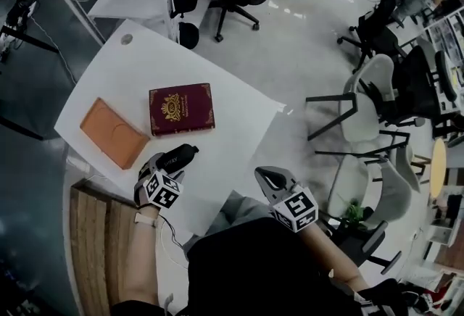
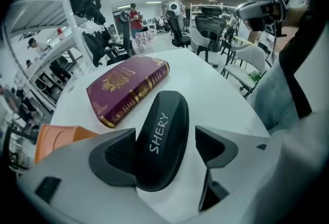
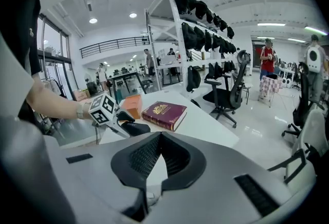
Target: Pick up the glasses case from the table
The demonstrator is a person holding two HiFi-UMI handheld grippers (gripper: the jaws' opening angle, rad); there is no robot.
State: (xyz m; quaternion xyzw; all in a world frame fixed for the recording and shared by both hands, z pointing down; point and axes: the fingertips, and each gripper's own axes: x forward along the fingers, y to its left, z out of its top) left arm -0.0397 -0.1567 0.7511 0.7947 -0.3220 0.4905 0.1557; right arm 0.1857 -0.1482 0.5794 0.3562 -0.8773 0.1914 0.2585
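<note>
Your left gripper (image 2: 166,136) sits low over the white surface (image 1: 243,122), at the lower left of the head view, and its jaws are released and spread around the black glasses case (image 2: 163,115). In the left gripper view the case lies lengthwise between them, on the surface, with the white lettering "SHERY" along its lid. The jaw at the left of that frame touches the case's side; the jaw at the right stands apart from it, with a strip of bare surface showing in the gap. The case is not clamped.

Just beyond the case's far end lies a maroon book (image 1: 181,109) with gold ornament on its cover and spine, flat and near the middle of the surface. An orange pouch (image 1: 113,132) lies to the left of the book in the head view, well clear of the case, and shows as an orange corner at the lower left of the left gripper view.

Your right gripper (image 3: 160,134) is off the surface's near edge, at the lower middle of the head view. Its jaws are clenched tip to tip with nothing between them. Its own view looks across at the book, the case and the marker cube (image 3: 102,109) of your left gripper.
</note>
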